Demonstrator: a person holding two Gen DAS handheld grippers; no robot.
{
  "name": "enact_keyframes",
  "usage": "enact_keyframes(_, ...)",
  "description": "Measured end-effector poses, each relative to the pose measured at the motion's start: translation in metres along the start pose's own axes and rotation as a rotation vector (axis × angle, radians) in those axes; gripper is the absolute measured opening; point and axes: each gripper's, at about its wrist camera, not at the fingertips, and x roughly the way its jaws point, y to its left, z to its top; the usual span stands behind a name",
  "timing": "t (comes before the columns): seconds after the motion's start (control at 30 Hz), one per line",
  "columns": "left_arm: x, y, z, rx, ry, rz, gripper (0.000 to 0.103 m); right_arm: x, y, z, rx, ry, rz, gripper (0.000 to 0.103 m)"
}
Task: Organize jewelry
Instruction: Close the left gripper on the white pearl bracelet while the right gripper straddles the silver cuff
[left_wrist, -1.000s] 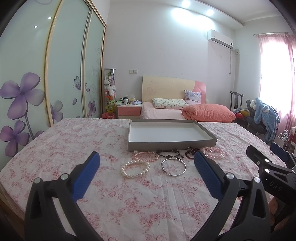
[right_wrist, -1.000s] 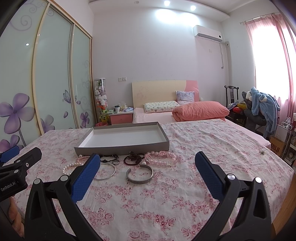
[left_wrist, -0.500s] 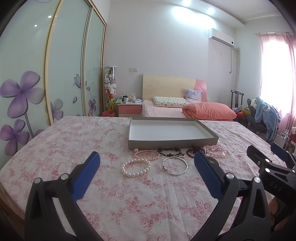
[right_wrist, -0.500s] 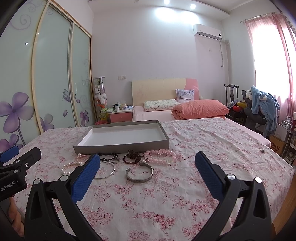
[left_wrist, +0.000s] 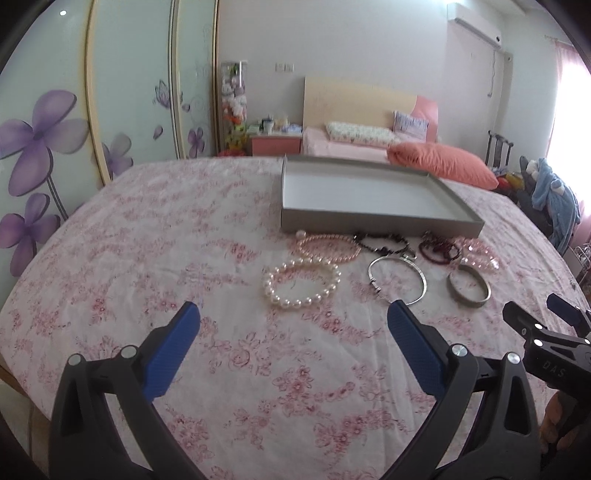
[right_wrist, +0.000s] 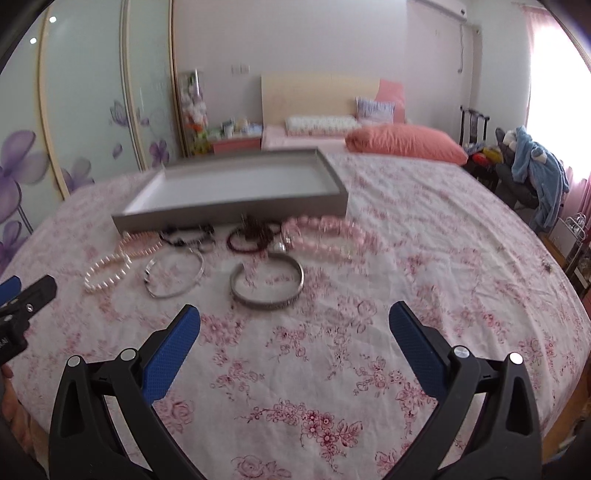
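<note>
the left gripper (left_wrist: 291, 314) and right gripper (right_wrist: 294, 314) both gape wide with nothing between their blue pads, poised over the floral cloth (right_wrist: 424, 229). the bracelets lie in a loose row just in front of the grey tray (left_wrist: 373, 221). the left view shows the white pearl bracelet (left_wrist: 301, 282) crisply; the right view gives the silver cuff (right_wrist: 266, 282) fully but blurs the dark beads (right_wrist: 251, 234) and pink beads (right_wrist: 325, 238). each view cuts off the other gripper at its edge.
</note>
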Motion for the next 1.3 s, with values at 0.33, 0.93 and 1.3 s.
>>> enact_keyframes(0.33,0.046,0.016,0.015,-0.018,0.165,-0.029,0.099,0.051,0.022,0.012,-0.084,0.201,-0.011,0.089)
enact_keyframes(0.93,0.097,0.03,0.035,-0.08,0.271,-0.05,0.067,0.047,0.028,0.017,-0.064,0.165,0.052,0.067)
enact_keyframes(1.3,0.098,0.022,0.034,-0.047,0.252,-0.033,0.019,0.055,0.025,0.022,-0.065,0.166,0.051,0.067)
